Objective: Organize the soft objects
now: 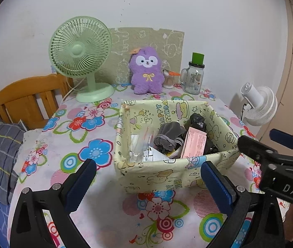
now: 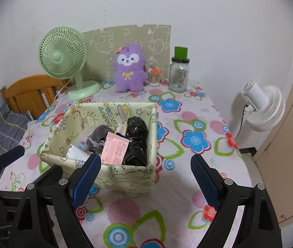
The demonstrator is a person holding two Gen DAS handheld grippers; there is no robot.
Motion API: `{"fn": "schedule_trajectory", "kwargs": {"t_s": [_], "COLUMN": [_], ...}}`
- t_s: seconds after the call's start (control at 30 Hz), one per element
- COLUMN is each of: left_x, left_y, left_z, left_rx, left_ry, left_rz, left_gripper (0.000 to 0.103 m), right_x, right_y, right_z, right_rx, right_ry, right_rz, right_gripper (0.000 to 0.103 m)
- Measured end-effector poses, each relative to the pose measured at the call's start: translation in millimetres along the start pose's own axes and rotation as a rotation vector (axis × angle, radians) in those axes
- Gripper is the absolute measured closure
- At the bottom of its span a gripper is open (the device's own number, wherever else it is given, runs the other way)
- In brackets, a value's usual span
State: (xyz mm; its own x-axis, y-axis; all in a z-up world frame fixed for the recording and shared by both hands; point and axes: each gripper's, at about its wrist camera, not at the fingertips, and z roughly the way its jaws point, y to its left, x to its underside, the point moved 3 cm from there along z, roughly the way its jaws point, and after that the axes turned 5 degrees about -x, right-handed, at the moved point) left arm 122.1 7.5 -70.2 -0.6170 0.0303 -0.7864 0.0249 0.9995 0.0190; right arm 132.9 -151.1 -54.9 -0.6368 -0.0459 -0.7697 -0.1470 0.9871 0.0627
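A pale yellow fabric box (image 1: 167, 173) (image 2: 125, 175) stands mid-table, holding a grey pouch (image 1: 168, 137) (image 2: 96, 139), a black plastic bundle (image 1: 197, 121) (image 2: 137, 142), a pink card (image 1: 195, 143) (image 2: 115, 149) and clear wrappers. A purple plush toy (image 1: 146, 72) (image 2: 129, 70) sits upright at the table's back. My left gripper (image 1: 148, 183) is open and empty, just in front of the box. My right gripper (image 2: 145, 177) is open and empty, at the box's near right corner; it also shows in the left wrist view (image 1: 270, 153).
A green desk fan (image 1: 81, 55) (image 2: 62, 57), a glass jar with green lid (image 1: 194, 76) (image 2: 178, 72) and a small cup of sticks (image 1: 169, 79) (image 2: 154, 76) stand at the back. A white fan (image 1: 258, 105) (image 2: 264, 107) is off the right edge; a wooden chair (image 1: 28, 101) at left.
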Motion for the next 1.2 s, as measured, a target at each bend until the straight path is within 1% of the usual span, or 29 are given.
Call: {"fn": "schedule_trajectory", "kwargs": {"t_s": [0.17,0.3,0.37,0.4,0.43,0.57,0.7,0.83,0.93,1.0,1.2], "left_x": [1,1,0,0,-1,0,3,5,7,8,11], "left_y": [5,7,9,9,10,8,8,11,13,14,12], "left_z": [-13,-28,-35,-39,-42,-53,-61,-67,-74,-78,-88], "left_rx": [-0.011,-0.02,-0.021,-0.02,-0.024,-0.063,-0.042,-0.038,-0.039,-0.046,-0.037], "left_ry": [-0.013,-0.046,-0.064,-0.071,-0.077,-0.112,-0.118,-0.124,-0.132,-0.137,-0.153], "left_rz": [-0.011,-0.01,-0.01,-0.011,-0.014,0.001,-0.008,-0.028,-0.044,-0.048,-0.055], "left_gripper": [0.001,0.0,0.0,0.0,0.0,0.0,0.0,0.0,0.0,0.0,0.0], "right_x": [0,2,4,5,5,8,13,19,23,25,30], "right_y": [-5,-7,-7,-7,-7,-8,-12,-17,-19,-20,-13], "right_z": [-17,-28,-35,-39,-42,-56,-63,-69,-75,-79,-95], "right_rx": [0.01,0.026,0.033,0.036,0.037,0.042,0.038,0.034,0.021,0.012,0.006], "right_ry": [-0.035,-0.043,-0.051,-0.055,-0.061,-0.09,-0.099,-0.104,-0.124,-0.135,-0.176], "right_rz": [0.013,0.017,0.013,0.011,0.01,0.018,0.048,0.074,0.087,0.083,0.049], "right_gripper": [0.012,0.012,0.011,0.009,0.007,0.006,0.006,0.006,0.006,0.006,0.006]}}
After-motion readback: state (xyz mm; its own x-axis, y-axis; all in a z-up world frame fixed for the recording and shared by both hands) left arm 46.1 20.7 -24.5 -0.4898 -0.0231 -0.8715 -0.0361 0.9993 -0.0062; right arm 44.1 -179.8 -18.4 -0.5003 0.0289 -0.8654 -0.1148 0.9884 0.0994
